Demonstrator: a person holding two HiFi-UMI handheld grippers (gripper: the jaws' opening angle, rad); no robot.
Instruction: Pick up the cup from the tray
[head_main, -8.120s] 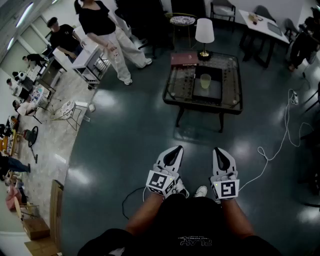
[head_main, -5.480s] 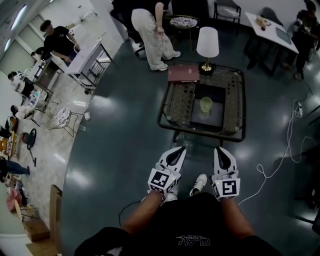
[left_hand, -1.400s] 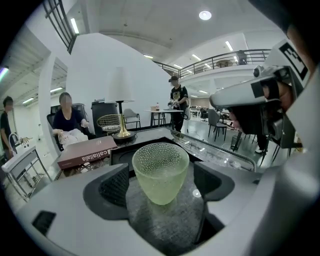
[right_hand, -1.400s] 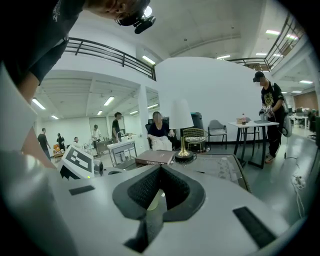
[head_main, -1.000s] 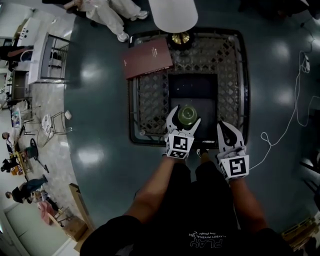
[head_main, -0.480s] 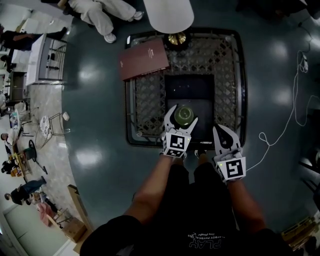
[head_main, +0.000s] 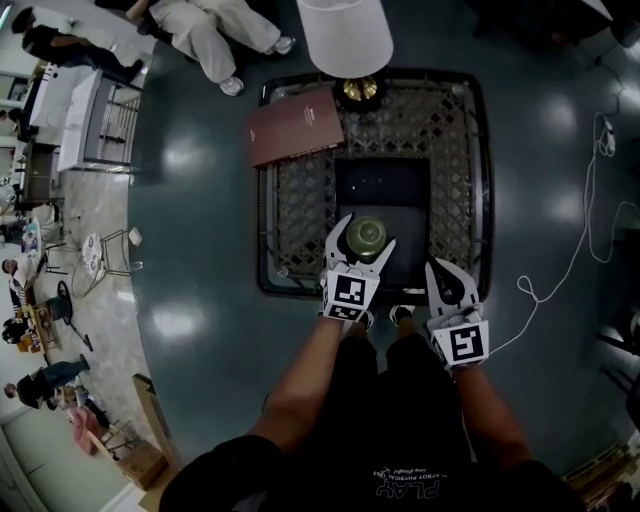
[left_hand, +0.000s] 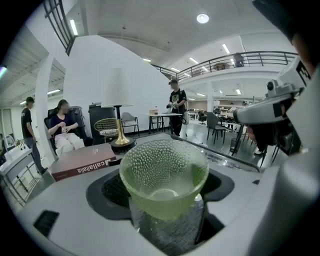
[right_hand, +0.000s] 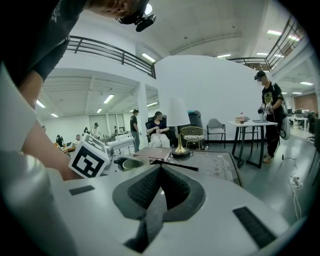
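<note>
**Q:** What does the head view establish?
**A:** That the left gripper (head_main: 369, 230) has a jaw on each side of the cup (head_main: 366, 237). The tray (head_main: 385, 185) lies beneath and ahead of it. The right gripper (head_main: 437, 268) hangs to its right, off the tray. Whether the cup's foot is clear of the tray cannot be told.

**Q:** And the left gripper view?
**A:** It adds the grip itself: both jaws press the lower wall of the cup (left_hand: 164, 182), which is upright and empty. Judged best is an even squeeze and a straight lift with the rim level, since the dimpled wall may slip.

**Q:** The right gripper view?
**A:** Its jaws meet on nothing. The cup's rim shows ahead-left, past the marker cube (right_hand: 90, 157).
</note>
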